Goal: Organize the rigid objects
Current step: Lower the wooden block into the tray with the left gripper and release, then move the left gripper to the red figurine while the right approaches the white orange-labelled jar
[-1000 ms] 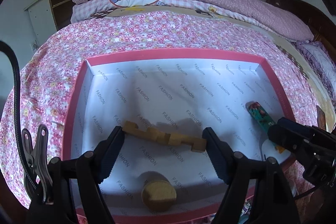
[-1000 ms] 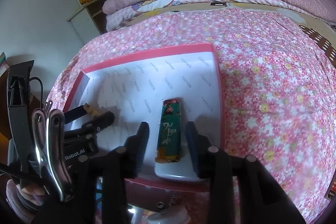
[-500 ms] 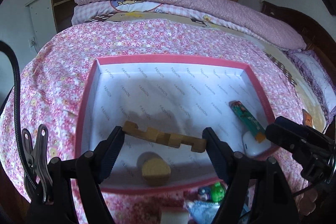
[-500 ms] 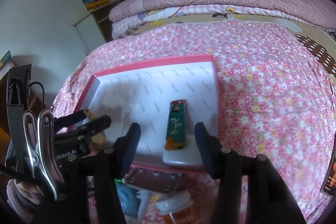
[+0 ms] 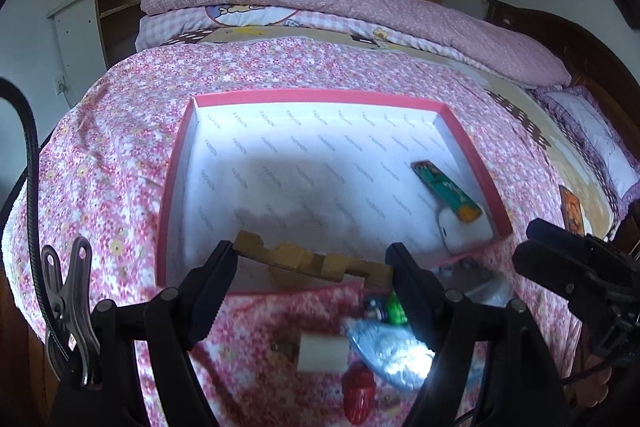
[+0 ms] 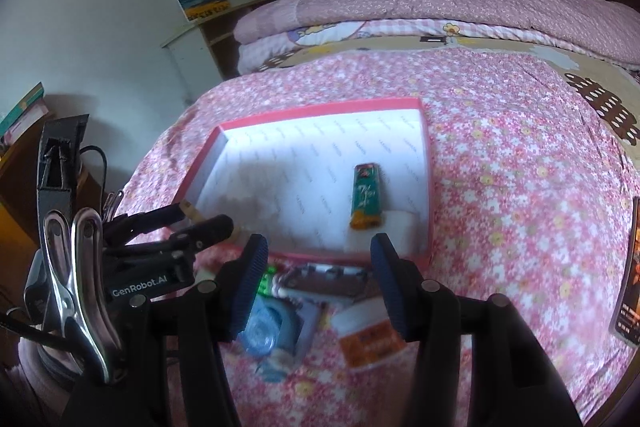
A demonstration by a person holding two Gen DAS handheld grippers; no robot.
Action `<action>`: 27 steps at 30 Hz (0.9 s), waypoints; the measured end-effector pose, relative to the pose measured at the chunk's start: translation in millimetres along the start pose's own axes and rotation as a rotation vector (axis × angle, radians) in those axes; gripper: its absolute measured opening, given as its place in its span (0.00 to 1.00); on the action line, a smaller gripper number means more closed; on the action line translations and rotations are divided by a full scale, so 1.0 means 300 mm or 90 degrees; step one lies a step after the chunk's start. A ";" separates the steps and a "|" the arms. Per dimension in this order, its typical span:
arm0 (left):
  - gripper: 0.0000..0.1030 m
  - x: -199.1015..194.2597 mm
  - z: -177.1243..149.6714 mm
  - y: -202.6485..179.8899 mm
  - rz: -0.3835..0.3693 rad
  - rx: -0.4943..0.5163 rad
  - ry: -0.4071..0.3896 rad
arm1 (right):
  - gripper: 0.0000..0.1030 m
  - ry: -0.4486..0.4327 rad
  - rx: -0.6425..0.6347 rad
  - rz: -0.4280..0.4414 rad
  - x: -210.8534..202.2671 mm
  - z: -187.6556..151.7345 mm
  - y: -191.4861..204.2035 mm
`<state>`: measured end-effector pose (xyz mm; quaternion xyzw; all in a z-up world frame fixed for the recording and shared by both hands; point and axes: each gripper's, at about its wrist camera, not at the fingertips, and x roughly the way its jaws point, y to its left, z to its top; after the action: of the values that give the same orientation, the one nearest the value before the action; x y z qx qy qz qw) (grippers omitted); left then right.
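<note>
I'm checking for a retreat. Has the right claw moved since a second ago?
Yes. The right claw has pulled back from the pink box: it straddled the green lighter before, and now sits short of the box's near rim.

One box (image 5: 468, 147) (two tongs (image 5: 312, 269) (image 6: 318, 259))

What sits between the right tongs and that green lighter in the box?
In the right wrist view, the box's pink front wall and a white slab separate the open right tongs from the green lighter.
</note>
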<state>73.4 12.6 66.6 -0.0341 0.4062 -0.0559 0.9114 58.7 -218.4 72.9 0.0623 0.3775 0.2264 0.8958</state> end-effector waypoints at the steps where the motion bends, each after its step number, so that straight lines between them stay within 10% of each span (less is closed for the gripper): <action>1: 0.78 -0.007 -0.008 -0.004 -0.001 0.003 0.000 | 0.53 0.000 0.000 0.001 -0.005 -0.008 0.001; 27: 0.78 0.127 0.062 0.021 0.019 0.012 0.007 | 0.53 0.019 0.006 0.006 -0.024 -0.093 -0.001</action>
<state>113.1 14.1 50.1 -0.0188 0.4112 -0.0464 0.9102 34.7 -223.6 57.6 0.0651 0.3918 0.2300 0.8885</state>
